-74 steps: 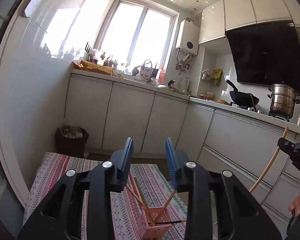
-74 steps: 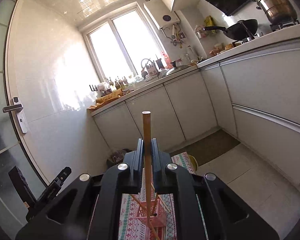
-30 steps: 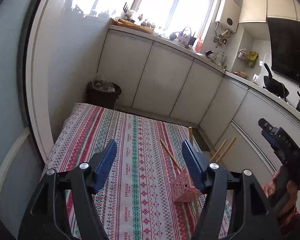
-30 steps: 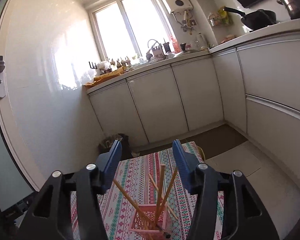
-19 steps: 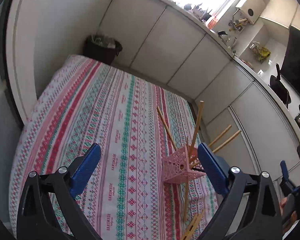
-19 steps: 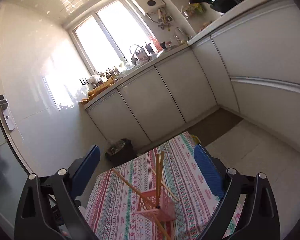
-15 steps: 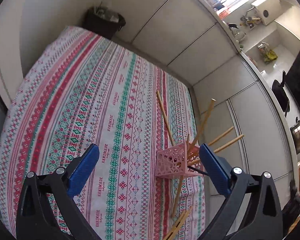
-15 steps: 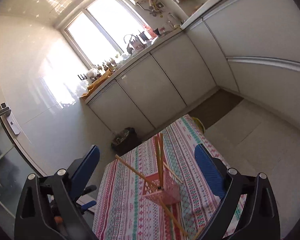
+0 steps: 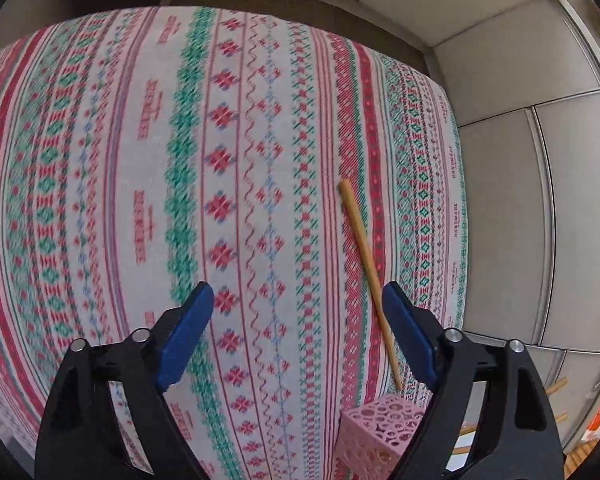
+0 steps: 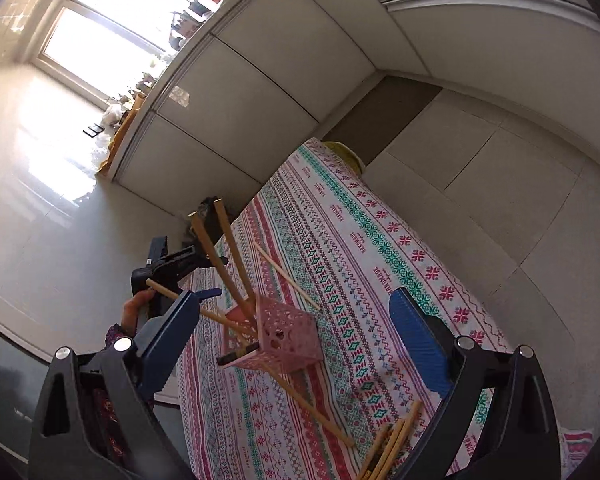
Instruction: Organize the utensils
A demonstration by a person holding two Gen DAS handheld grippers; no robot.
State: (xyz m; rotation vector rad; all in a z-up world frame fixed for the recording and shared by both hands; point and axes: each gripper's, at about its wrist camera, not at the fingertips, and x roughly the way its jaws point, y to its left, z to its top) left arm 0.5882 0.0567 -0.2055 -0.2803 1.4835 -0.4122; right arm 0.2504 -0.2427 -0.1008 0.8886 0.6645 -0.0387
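Note:
A pink perforated holder [image 10: 276,336] stands on the patterned tablecloth [image 10: 380,240] with several wooden chopsticks [image 10: 228,248] leaning in it. My right gripper [image 10: 298,300] hovers above it, open and empty. Loose chopsticks lie on the cloth: one beyond the holder [image 10: 288,276], one in front of it [image 10: 316,412], and a bunch at the near edge [image 10: 392,444]. My left gripper [image 9: 298,296] points down at the cloth, its jaws closing. A single chopstick [image 9: 370,276] lies flat below them, close to the right finger and untouched. The holder's corner [image 9: 380,436] shows under that finger.
White cabinet fronts [image 10: 260,80] run along the far wall and the right, with tiled floor [image 10: 500,180] and a dark mat [image 10: 384,108] beside the table. The cloth's right edge [image 9: 458,208] drops off near the chopstick. A hand [image 10: 134,308] holds the left gripper at the table's left side.
My left gripper swung down from facing the room to facing the cloth over the lone chopstick. My right gripper let go of its chopstick, opened wide, rolled and tipped down.

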